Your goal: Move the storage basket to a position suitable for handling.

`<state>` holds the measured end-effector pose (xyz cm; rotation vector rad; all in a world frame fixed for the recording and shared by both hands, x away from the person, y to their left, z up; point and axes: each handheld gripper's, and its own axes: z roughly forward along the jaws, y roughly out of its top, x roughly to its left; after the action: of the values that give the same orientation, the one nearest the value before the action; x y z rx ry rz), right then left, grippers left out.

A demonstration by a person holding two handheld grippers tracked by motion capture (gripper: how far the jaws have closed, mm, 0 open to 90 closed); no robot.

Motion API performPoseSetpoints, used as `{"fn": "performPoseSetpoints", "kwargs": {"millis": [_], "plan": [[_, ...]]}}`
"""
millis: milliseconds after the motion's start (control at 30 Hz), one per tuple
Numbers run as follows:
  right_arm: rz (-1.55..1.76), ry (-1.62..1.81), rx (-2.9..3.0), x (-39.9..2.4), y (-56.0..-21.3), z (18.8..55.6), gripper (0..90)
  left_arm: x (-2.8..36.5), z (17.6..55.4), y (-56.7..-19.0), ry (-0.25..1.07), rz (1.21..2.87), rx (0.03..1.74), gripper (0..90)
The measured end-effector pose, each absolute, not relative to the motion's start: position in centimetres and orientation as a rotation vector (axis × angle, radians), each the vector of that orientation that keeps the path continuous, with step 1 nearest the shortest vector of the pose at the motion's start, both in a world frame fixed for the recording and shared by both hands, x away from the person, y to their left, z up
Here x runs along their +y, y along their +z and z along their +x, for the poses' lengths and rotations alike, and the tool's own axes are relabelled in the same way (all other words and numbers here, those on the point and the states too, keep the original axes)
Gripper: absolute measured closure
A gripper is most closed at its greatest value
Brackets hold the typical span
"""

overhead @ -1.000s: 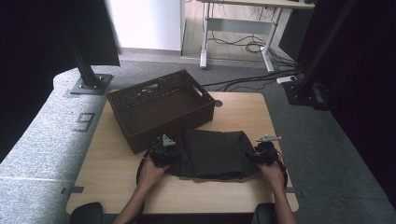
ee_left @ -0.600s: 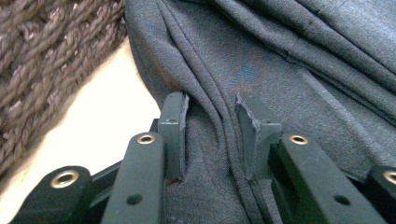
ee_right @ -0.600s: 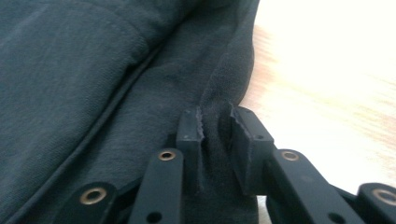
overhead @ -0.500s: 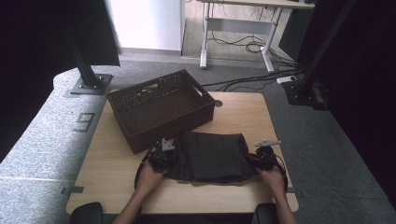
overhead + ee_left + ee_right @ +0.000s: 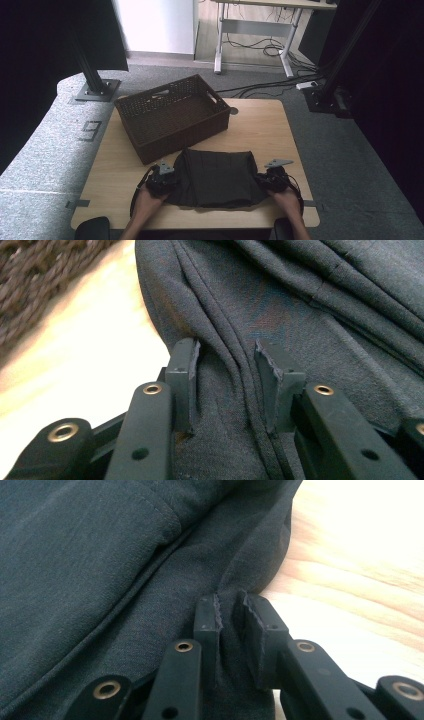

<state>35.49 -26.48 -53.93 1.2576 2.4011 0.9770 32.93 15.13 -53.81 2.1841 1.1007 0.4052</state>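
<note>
A dark grey folded garment (image 5: 215,177) lies on the wooden table (image 5: 260,130), near its front edge. At the cloth's left side, my left gripper (image 5: 161,181) has a bunch of folds between its pads (image 5: 182,365). Its jaws closed and have just eased open a little, and they still grip the cloth (image 5: 325,305). My right gripper (image 5: 267,181) holds the right side. In the right gripper view its jaws (image 5: 227,612) pinch a thin edge of the garment (image 5: 100,555), almost touching each other.
A dark woven basket (image 5: 185,140) stands empty at the back left of the table, just behind the garment. Bare wood lies to the right of the basket. Black stand bases sit on the grey floor at both sides.
Both grippers closed on the garment's side edges and drew back toward the table's front edge. The garment came with them, away from the basket.
</note>
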Motion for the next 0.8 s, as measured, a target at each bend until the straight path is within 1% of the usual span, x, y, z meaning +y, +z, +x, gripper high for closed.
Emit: {"fn": "performPoseSetpoints", "kwargs": {"millis": [500,800], "plan": [[1.163,1.014,2.498,-24.3,-53.9,33.1,73.5,18.5,30.0,-53.8,0.38,2.161,1.144,59.2],[1.121,1.014,2.537,-23.3,-53.8,32.1,72.1,19.4,28.6,-53.6,0.376,2.179,1.151,58.6]]}}
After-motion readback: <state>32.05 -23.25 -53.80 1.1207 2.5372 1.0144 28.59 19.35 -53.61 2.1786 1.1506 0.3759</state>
